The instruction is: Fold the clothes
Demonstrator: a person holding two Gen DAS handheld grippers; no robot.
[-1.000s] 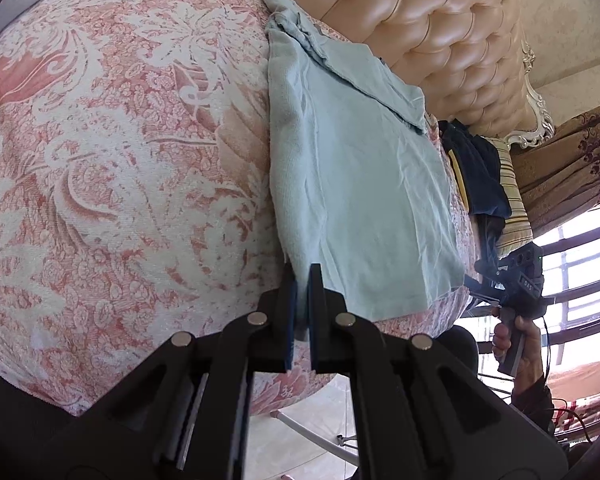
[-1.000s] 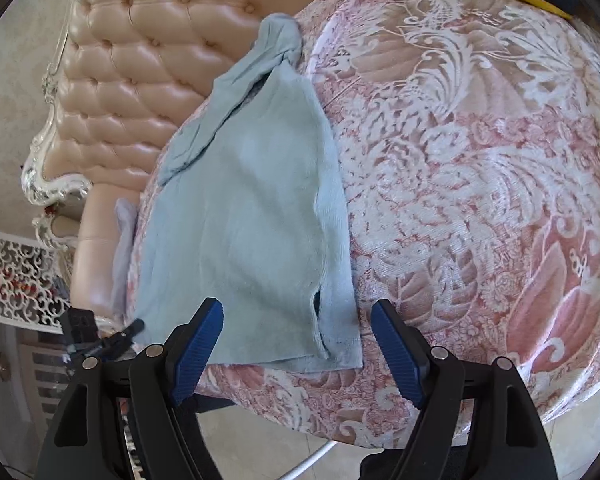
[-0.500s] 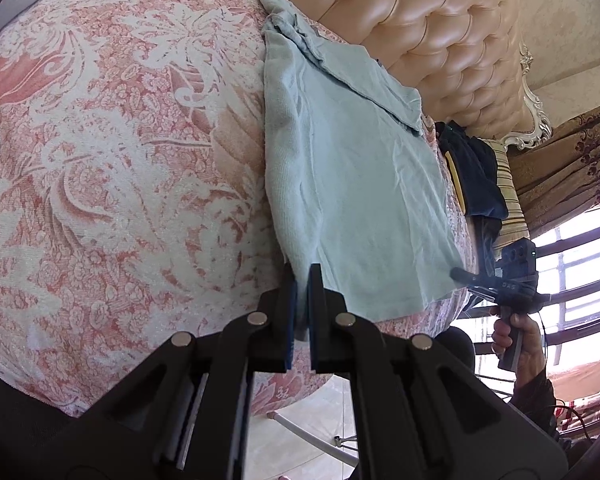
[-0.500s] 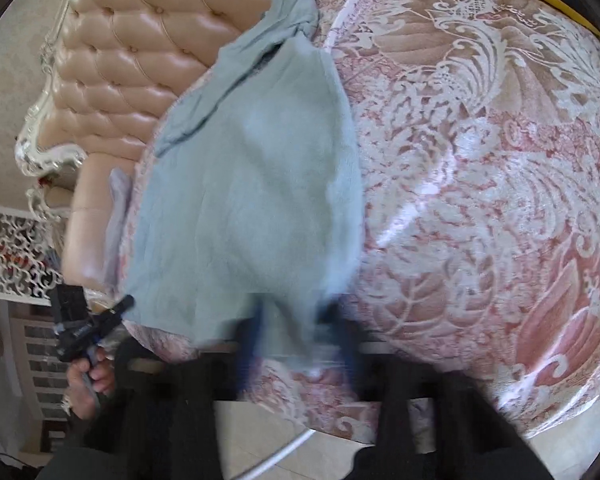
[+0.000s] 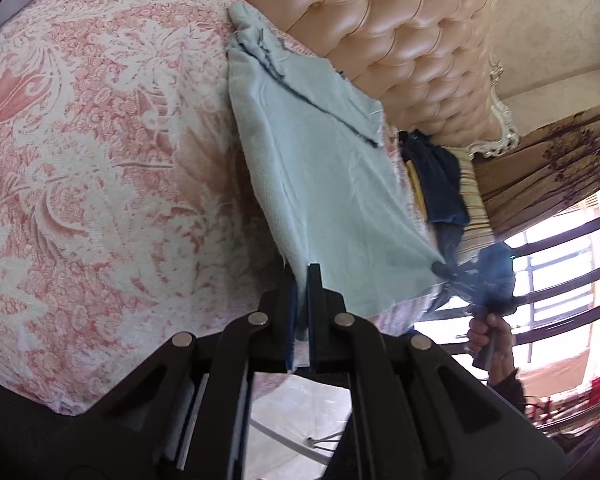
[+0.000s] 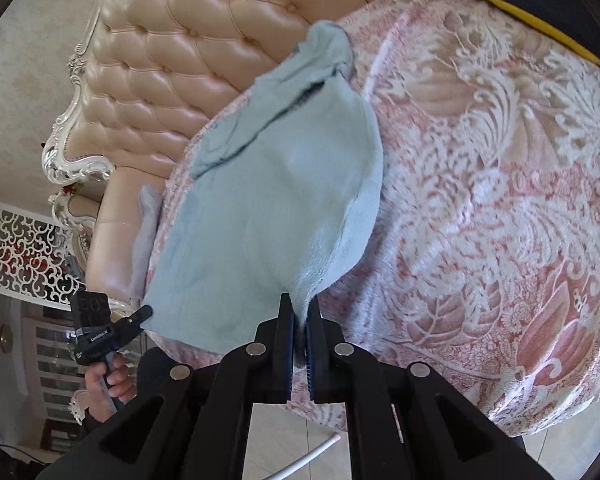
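A light blue garment (image 5: 324, 184) lies on the pink floral bedspread (image 5: 100, 160), its far end bunched near the tufted headboard (image 5: 400, 40). My left gripper (image 5: 302, 280) is shut on one near hem corner, which is raised off the bed. My right gripper (image 6: 300, 312) is shut on the other near hem corner of the garment (image 6: 276, 208), also raised. Each gripper shows in the other's view, held in a hand at the hem: the right one (image 5: 452, 270), the left one (image 6: 140, 314).
A dark blue garment with a yellow stripe (image 5: 436, 184) lies on the bed beyond the blue one, also in the right wrist view (image 6: 540, 12). Striped cloth and a barred window (image 5: 560, 272) stand to the right. The bed edge and floor are below the grippers.
My right gripper moved in and shut on the near hem corner. Both grippers have lifted the hem off the bed, and the garment's near end now hangs taut between them.
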